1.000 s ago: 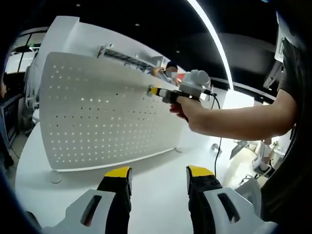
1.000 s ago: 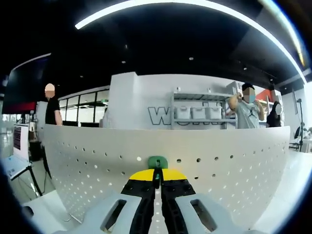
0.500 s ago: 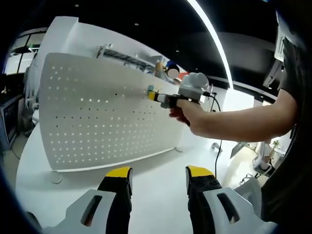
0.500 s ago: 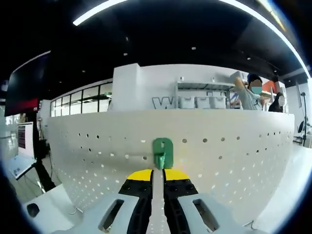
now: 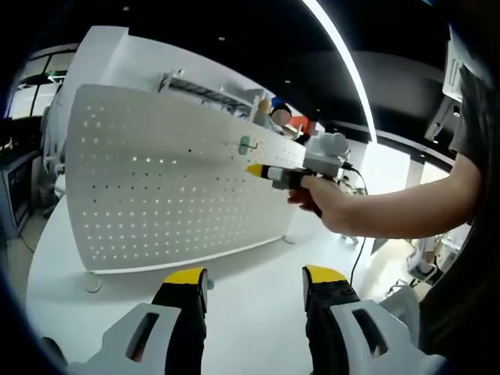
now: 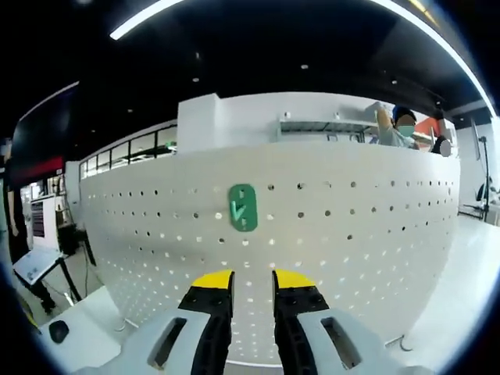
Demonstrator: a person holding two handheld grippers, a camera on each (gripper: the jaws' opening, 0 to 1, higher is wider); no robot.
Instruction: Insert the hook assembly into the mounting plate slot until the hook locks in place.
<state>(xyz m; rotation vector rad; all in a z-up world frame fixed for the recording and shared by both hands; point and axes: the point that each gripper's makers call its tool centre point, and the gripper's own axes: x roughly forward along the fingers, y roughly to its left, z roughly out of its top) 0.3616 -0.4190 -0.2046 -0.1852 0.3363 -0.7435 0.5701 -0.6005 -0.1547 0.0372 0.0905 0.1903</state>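
**Green hook sits on the pegboard, both grippers empty**

Left gripper view: the left gripper (image 5: 254, 281) hangs low over a smooth white table (image 5: 258, 320), its yellow-tipped black jaws spread wide with nothing between them. It seems parked there to keep the whole workspace in sight. Beyond it stands the mounting plate (image 5: 148, 187), a thin white sheet punched with a regular grid of small round holes, upright on the table. High on the plate's right part sits the green hook (image 5: 245, 143), small from here. The right gripper (image 5: 258, 169), held in a person's hand (image 5: 316, 197), comes in from the right with its yellow tip just below the hook and apart from it.

Right gripper view: the right gripper (image 6: 244, 283) faces the plate (image 6: 351, 234) squarely, jaws parted by a narrow gap and gripping nothing. The hook (image 6: 243, 207) is a rounded, matte green plastic tab, upright, flat against the sheet, with a pale mark on its face. It stands above the jaws and clear of them. Judging by that flush seat, the hook appears inserted; whether it has locked cannot be told.
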